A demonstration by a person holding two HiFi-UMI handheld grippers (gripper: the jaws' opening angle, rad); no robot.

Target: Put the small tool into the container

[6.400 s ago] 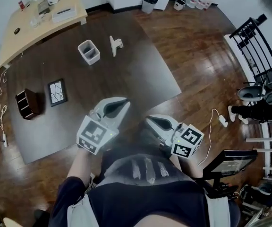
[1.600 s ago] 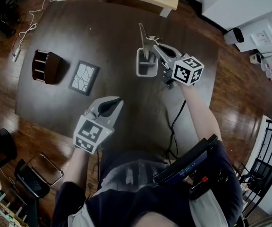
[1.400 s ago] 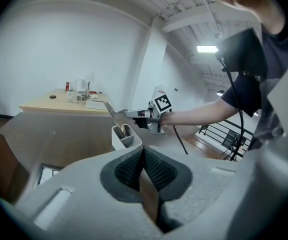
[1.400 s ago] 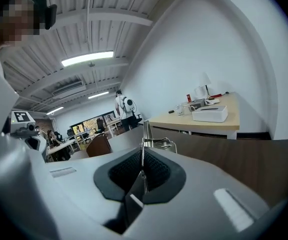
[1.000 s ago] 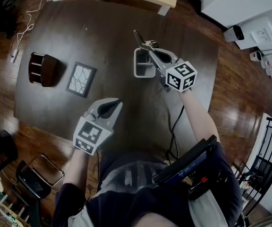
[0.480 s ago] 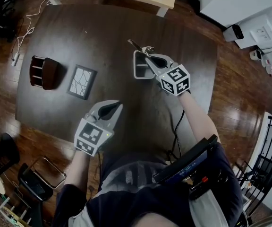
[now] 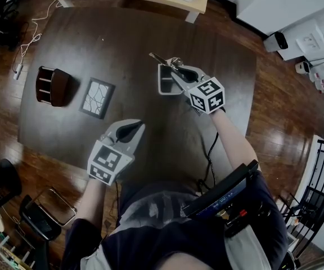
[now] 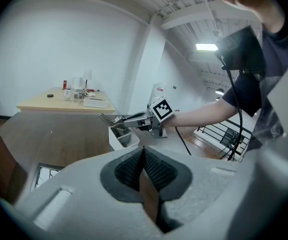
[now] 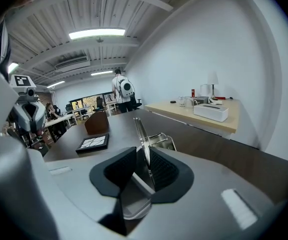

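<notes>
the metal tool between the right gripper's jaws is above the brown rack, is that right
Not the brown rack: the head view shows the metal tool, in the jaws of the right gripper, above the white container. The jaws have just been opening, with the tool between them.

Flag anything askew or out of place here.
The metal clip is tilted above the white container, its tip poking past the rim, not inside. It stands between the right tool's jaws, which have just been opening, leaning on one pad only. Nothing else stands out.
</notes>
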